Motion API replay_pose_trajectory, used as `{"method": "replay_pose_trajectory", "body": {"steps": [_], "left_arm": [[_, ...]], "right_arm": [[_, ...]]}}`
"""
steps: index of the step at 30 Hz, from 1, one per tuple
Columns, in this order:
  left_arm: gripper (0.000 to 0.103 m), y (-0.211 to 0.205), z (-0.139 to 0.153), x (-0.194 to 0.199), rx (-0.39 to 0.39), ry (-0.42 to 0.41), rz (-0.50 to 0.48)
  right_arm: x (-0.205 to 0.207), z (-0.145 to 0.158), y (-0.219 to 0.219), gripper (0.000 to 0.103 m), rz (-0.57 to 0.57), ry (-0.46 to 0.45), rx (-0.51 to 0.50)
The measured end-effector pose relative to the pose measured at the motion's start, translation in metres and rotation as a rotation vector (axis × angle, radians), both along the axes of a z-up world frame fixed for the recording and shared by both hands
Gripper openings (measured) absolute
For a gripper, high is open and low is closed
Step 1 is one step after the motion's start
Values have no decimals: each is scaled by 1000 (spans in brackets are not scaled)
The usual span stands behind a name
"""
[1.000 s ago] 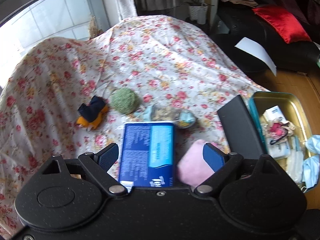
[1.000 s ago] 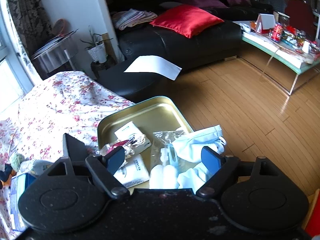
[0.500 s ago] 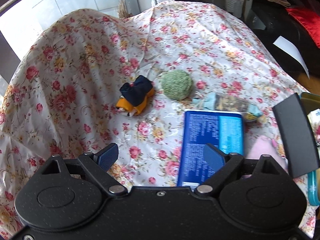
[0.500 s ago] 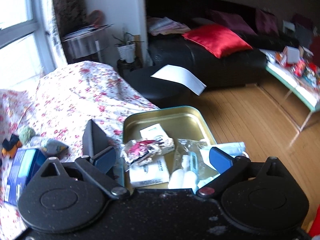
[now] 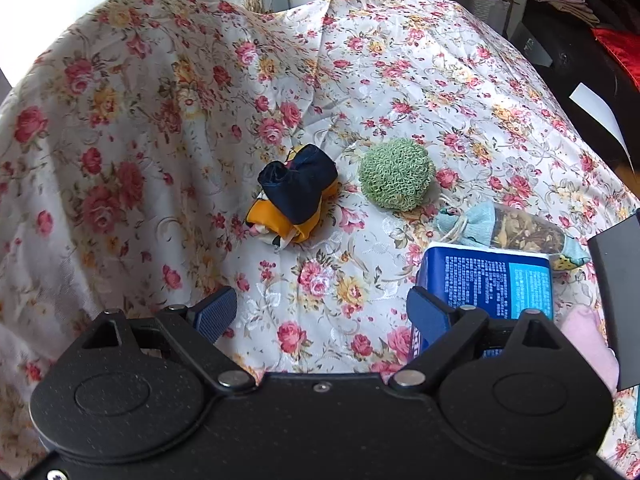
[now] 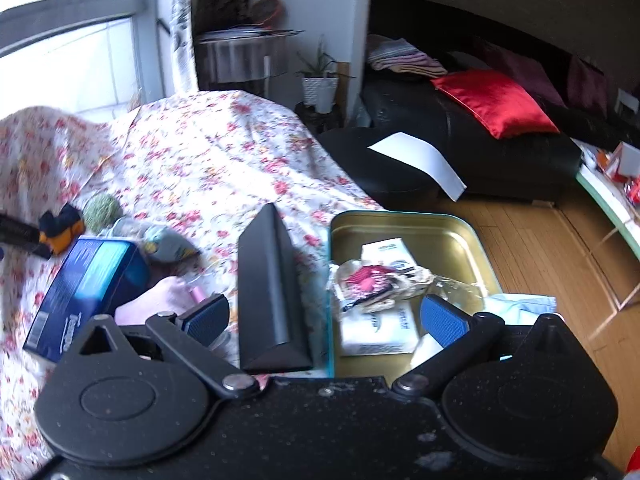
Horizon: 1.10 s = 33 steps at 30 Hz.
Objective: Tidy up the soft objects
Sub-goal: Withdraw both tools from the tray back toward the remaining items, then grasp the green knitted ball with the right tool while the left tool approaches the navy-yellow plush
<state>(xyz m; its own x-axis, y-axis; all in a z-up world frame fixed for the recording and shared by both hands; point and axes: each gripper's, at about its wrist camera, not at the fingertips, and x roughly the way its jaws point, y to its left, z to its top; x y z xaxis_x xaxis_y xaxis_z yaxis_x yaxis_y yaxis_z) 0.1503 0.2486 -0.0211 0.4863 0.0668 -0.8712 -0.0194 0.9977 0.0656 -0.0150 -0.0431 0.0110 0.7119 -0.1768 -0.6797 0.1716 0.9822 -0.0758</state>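
In the left wrist view the left gripper (image 5: 322, 310) hangs with jaws released and empty, the navy-and-orange cloth bundle (image 5: 294, 196) lying just above centre, straight ahead between them on the flowered sheet (image 5: 160, 120), nearer this hand than the released right gripper (image 6: 324, 318).

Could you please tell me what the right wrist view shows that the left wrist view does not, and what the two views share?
Only the right wrist view shows the gold tin of packets, the wooden floor and the open right gripper. Only the left wrist view shows the open left gripper. Both show the floral cloth, the navy and orange cloth bundle, the green knitted ball, the blue box, the sachet and the red cushion.
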Motion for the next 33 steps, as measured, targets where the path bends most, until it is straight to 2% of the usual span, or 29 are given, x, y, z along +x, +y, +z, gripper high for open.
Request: {"method": "replay_pose_trajectory", "body": {"steps": [8, 14, 22, 33], "left_arm": [[89, 5, -6, 13, -32, -28, -46], [89, 14, -16, 24, -46, -19, -65], [89, 28, -17, 39, -30, -49, -81], [90, 43, -12, 60, 28, -137, -63]], "right_arm": [[5, -10, 25, 102, 88, 59, 29], [11, -15, 36, 102, 146, 99, 47], [17, -24, 56, 97, 215, 160, 63], [21, -23, 74, 97, 269, 108, 46]]}}
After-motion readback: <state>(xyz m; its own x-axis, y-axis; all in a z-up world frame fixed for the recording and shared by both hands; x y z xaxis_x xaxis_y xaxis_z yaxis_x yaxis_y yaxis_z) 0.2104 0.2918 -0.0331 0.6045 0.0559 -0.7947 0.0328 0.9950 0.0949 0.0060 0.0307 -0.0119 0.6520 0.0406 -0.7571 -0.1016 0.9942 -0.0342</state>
